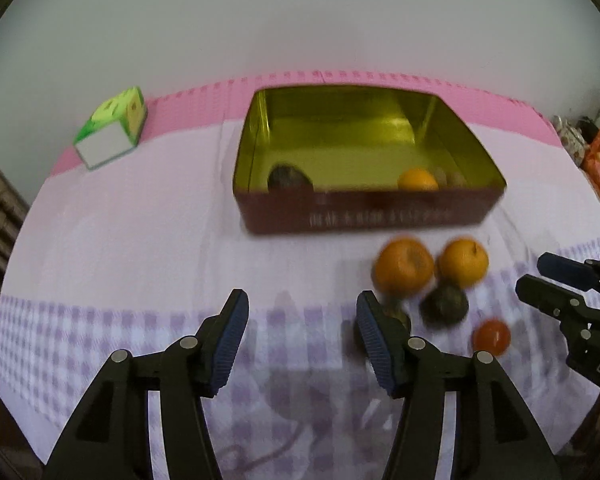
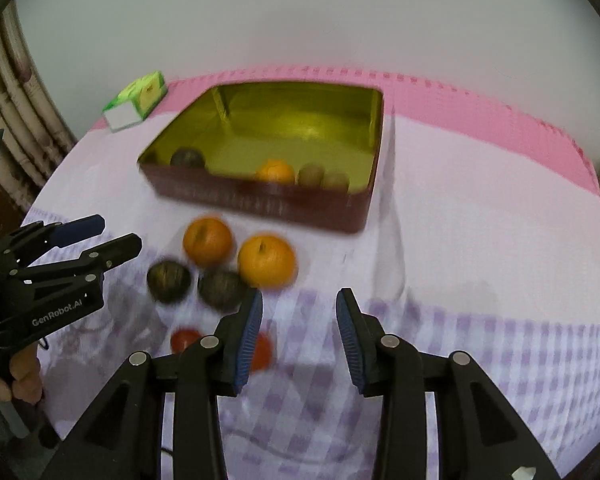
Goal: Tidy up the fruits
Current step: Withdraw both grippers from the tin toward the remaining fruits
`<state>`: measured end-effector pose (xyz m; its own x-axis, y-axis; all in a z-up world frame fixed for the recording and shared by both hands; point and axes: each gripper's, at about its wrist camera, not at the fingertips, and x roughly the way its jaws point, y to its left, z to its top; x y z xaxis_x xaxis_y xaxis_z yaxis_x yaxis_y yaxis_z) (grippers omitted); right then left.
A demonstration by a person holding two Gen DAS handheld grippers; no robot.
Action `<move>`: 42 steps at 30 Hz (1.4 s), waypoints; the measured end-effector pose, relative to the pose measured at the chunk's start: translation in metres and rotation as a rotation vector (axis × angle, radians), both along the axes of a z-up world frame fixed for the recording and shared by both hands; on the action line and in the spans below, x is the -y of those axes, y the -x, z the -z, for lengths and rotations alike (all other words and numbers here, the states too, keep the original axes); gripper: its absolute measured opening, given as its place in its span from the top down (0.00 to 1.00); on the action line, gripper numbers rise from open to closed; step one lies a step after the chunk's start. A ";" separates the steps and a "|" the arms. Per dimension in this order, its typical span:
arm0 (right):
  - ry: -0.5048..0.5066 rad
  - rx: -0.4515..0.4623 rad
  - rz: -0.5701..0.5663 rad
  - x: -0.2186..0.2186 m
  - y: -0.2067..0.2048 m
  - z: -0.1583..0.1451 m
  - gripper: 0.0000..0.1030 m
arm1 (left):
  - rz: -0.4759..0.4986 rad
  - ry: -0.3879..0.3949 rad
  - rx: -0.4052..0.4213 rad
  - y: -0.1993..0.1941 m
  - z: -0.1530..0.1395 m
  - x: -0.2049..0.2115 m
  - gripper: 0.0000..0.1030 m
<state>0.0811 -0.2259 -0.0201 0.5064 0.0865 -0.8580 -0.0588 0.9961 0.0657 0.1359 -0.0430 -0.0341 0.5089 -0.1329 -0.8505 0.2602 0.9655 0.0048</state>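
A dark red tin [image 1: 360,214] [image 2: 260,200] with a gold inside stands at the back of the table. It holds a dark round fruit [image 1: 290,178] [image 2: 186,158], an orange [image 1: 418,179] [image 2: 276,172] and two brownish fruits [image 2: 310,174]. In front of the tin lie two oranges [image 1: 404,266] [image 2: 208,240], two dark fruits [image 2: 168,280] [image 1: 446,304] and small red fruits [image 1: 491,337] [image 2: 184,340]. My left gripper [image 1: 302,320] [image 2: 116,234] is open over bare cloth, left of the pile. My right gripper [image 2: 298,316] [image 1: 534,272] is open, nothing between its fingers, just right of the pile.
A green and white carton [image 1: 112,132] [image 2: 138,100] stands at the back left. The cloth [image 1: 140,240] is white with purple checks near me and a pink band at the far edge. A hand [image 2: 16,376] grips the left tool's handle. Clutter sits off the table's right end.
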 end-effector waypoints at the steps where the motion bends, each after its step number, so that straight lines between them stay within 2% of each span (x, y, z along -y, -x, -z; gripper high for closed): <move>1: 0.000 -0.004 -0.002 -0.002 0.004 0.002 0.65 | -0.002 0.000 -0.006 0.005 0.003 0.000 0.44; 6: -0.013 -0.020 -0.016 -0.010 0.023 0.014 0.65 | 0.006 -0.005 -0.022 0.031 0.014 0.000 0.44; 12: -0.010 -0.040 -0.043 -0.021 0.031 0.024 0.65 | 0.014 -0.004 -0.031 0.040 0.019 0.004 0.44; 42: -0.028 -0.063 -0.052 -0.027 0.016 0.038 0.65 | 0.014 -0.009 -0.065 0.035 0.035 0.014 0.44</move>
